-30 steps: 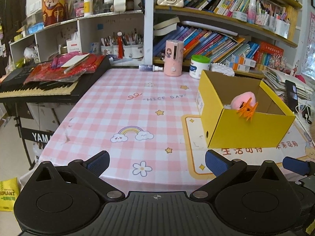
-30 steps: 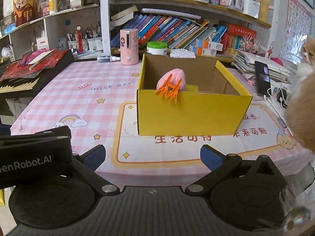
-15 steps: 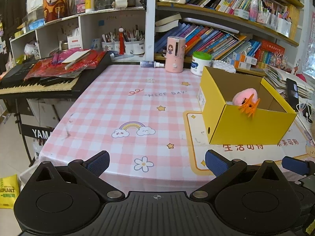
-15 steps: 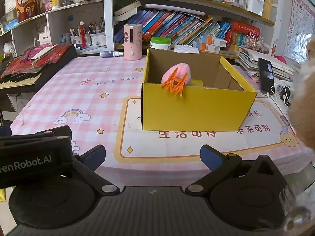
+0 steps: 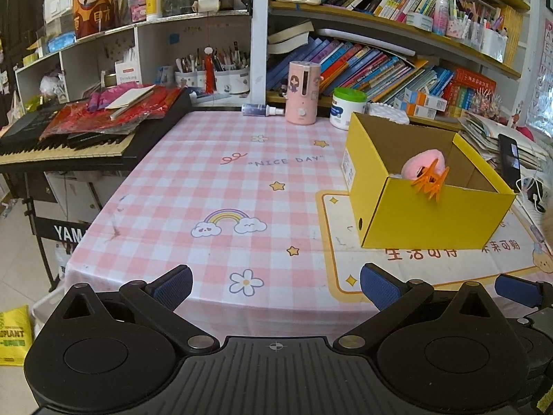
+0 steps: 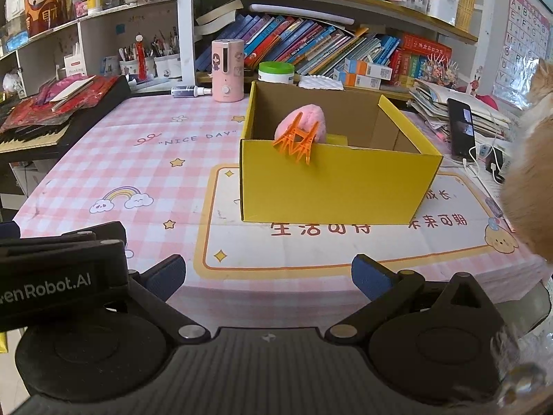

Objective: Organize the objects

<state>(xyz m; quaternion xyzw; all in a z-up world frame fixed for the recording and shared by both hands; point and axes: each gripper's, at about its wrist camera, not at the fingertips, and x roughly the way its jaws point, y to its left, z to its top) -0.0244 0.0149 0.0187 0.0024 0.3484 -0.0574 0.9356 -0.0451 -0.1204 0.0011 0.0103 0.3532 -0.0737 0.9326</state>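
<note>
The open yellow cardboard box [image 6: 340,183] stands on the pink checked tablecloth [image 5: 221,186], on a cream printed mat [image 6: 345,242], and it lies ahead and to the right of the left gripper [image 5: 274,285] but almost straight ahead of the right gripper [image 6: 268,275], so the right hand looks the nearer and better placed for whatever comes next. Both grippers hang at the near table edge, well apart from the box, their blue-padded jaws spread wide and holding nothing. An orange plastic claw clip [image 6: 297,141] is perched on the box's near wall, its teeth straddling the rim, and just behind it a fluffy pink plush ball [image 6: 304,122] sits inside. The box's long axis runs roughly across the right view, with smooth, stiff walls. The clip looks hard and springy, the ball soft and yielding. No loose item shows on the cloth, so the sorting seems close to finished.
</note>
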